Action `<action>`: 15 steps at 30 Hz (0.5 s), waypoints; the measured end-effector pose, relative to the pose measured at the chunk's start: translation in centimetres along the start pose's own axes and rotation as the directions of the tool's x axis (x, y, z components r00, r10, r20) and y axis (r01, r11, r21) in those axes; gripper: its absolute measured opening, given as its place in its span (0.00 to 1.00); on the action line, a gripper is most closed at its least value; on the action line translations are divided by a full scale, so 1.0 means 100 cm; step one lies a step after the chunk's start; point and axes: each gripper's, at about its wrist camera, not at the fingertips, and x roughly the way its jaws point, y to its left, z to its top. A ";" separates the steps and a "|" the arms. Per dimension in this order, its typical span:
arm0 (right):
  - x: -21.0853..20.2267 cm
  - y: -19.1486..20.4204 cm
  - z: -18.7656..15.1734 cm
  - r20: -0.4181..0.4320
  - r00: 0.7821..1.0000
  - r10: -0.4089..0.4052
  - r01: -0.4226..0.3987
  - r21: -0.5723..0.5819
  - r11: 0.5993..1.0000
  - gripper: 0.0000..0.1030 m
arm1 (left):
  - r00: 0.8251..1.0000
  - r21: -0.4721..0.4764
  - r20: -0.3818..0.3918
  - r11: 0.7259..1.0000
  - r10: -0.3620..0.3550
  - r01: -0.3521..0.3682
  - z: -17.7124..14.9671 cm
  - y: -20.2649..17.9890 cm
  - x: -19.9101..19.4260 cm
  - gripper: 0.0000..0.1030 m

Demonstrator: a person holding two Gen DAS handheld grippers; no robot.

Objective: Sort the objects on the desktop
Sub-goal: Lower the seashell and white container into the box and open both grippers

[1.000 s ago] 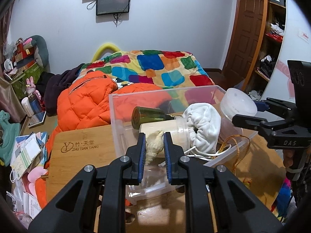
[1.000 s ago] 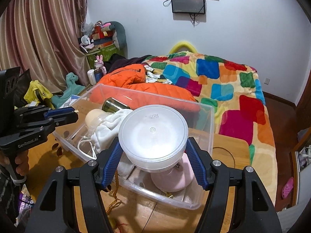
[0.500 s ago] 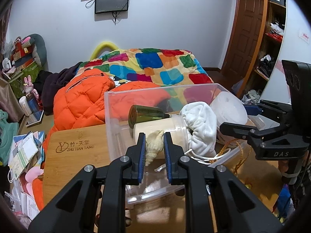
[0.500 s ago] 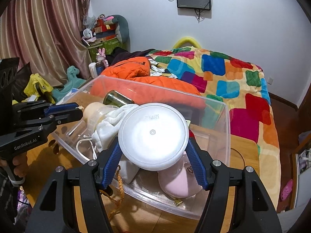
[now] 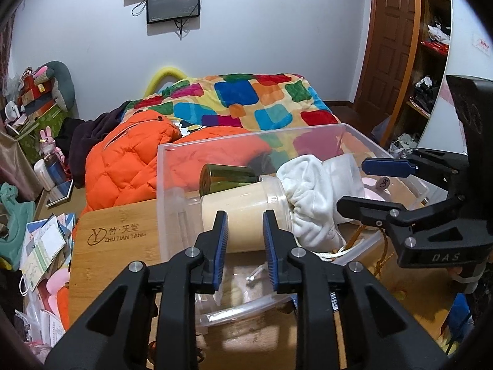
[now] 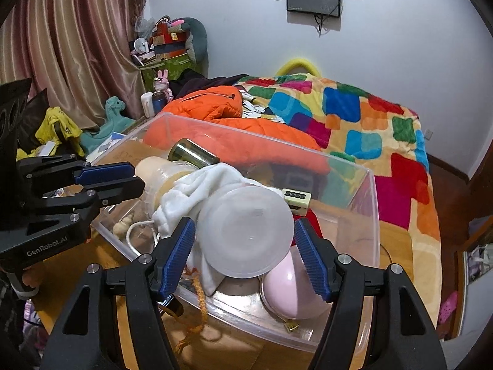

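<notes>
A clear plastic bin (image 5: pixel 172 166) (image 6: pixel 372 203) stands on the wooden table. It holds a cream jar (image 5: pixel 243 212), a gold-green bottle (image 5: pixel 228 178), a white cloth (image 5: pixel 311 191), a pink round case (image 6: pixel 289 293) and a mahjong tile (image 6: pixel 295 197). My left gripper (image 5: pixel 245 246) is open and empty over the bin's near wall. A small seashell (image 6: pixel 123 225) lies in the bin below it. My right gripper (image 6: pixel 245 256) is open; a frosted round lid (image 6: pixel 246 231) sits between its fingers, resting on the cloth and pink case.
A bamboo board (image 5: pixel 117 240) lies left of the bin. An orange jacket (image 5: pixel 129 160) and a colourful quilt (image 5: pixel 246 101) cover the bed behind. An orange cord (image 6: pixel 197 314) trails on the table by the bin. Clutter lies on the floor at left.
My left gripper has opened and the seashell has dropped into the bin. My right gripper has opened wider and the frosted lid now rests in the bin.
</notes>
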 end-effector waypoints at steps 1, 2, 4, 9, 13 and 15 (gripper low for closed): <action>0.000 0.002 0.000 0.002 1.000 -0.003 0.003 -0.006 1.000 0.62 | 1.000 -0.003 -0.001 1.000 -0.003 0.003 0.000 0.000 0.000 0.22; -0.001 0.004 0.001 0.004 1.000 -0.005 0.006 -0.013 1.000 0.62 | 1.000 -0.005 -0.001 1.000 -0.007 0.007 0.000 0.001 -0.001 0.23; -0.004 0.006 0.001 0.009 1.000 -0.009 0.009 -0.021 1.000 0.66 | 1.000 -0.006 0.002 0.999 -0.032 0.032 0.000 0.001 -0.004 0.31; -0.016 0.012 0.000 0.036 0.999 -0.022 0.023 -0.028 0.999 0.70 | 0.999 0.025 0.046 1.000 0.013 -0.014 -0.001 -0.005 -0.016 0.54; -0.028 0.014 -0.001 0.069 0.997 -0.046 0.047 -0.014 0.999 0.78 | 0.998 0.026 0.063 0.999 0.030 -0.031 0.000 -0.006 -0.026 0.63; -0.034 0.015 -0.001 0.076 0.996 -0.044 0.045 -0.005 0.999 0.78 | 0.997 0.024 0.073 0.999 0.038 -0.040 -0.001 -0.006 -0.029 0.68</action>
